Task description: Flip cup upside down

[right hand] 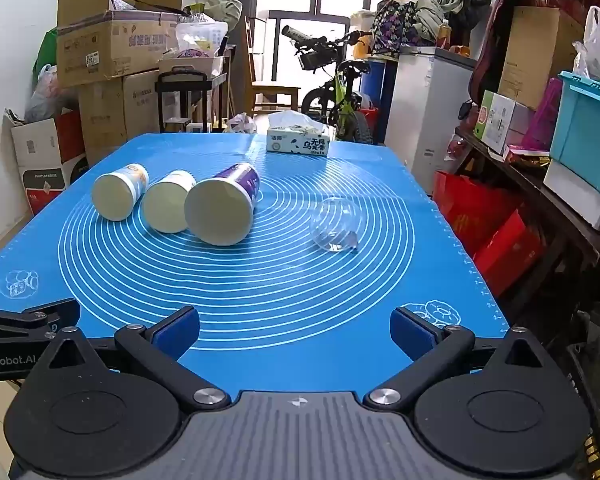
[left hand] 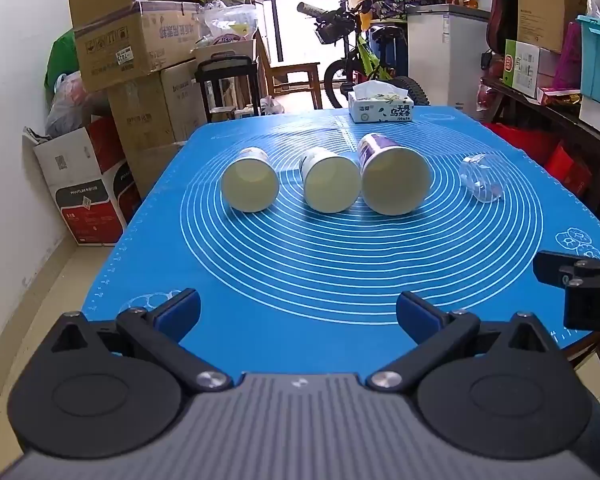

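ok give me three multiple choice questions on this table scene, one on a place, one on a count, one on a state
1. Where is the tissue box?
A. at the mat's far edge
B. between the paper cups
C. at the near edge by the grippers

2. How many paper cups are there?
A. two
B. three
C. five

3. How do the paper cups sit?
A. upright
B. stacked
C. on their sides

Answers:
1 A, it sits beyond the cups on the blue mat.
2 B, the left cup, middle cup and purple cup lie in a row; the clear cup is plastic.
3 C, their open mouths face the cameras.
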Motion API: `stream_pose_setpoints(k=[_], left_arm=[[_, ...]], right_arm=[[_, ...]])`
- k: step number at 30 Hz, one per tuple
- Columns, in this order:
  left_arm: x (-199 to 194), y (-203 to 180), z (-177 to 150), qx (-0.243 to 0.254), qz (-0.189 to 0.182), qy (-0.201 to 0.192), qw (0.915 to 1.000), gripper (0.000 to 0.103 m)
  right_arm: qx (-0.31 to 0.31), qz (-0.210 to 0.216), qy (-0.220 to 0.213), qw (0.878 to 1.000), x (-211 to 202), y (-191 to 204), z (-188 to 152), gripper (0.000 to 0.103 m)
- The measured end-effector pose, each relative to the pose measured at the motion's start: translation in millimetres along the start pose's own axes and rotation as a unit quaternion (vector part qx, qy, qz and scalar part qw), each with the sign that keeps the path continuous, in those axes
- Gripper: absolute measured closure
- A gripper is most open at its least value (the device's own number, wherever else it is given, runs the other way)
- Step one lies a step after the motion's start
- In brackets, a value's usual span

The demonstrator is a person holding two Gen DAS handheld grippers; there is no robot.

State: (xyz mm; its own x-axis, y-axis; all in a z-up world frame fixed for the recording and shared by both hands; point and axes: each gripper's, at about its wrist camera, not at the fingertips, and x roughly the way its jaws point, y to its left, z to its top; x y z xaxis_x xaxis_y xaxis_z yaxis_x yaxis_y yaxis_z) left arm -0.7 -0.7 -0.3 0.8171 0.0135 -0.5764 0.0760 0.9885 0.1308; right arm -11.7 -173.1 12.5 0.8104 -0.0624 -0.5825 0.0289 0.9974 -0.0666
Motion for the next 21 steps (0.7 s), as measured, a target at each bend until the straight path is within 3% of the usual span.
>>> stream_pose_setpoints(k=[21], left_arm=[[5, 2, -1, -0.008, -0.005, 0.01, 0.9999, 0.001]], right_arm=[[0.006, 0.005, 0.006, 1.0, 1, -2, 1, 0.0]])
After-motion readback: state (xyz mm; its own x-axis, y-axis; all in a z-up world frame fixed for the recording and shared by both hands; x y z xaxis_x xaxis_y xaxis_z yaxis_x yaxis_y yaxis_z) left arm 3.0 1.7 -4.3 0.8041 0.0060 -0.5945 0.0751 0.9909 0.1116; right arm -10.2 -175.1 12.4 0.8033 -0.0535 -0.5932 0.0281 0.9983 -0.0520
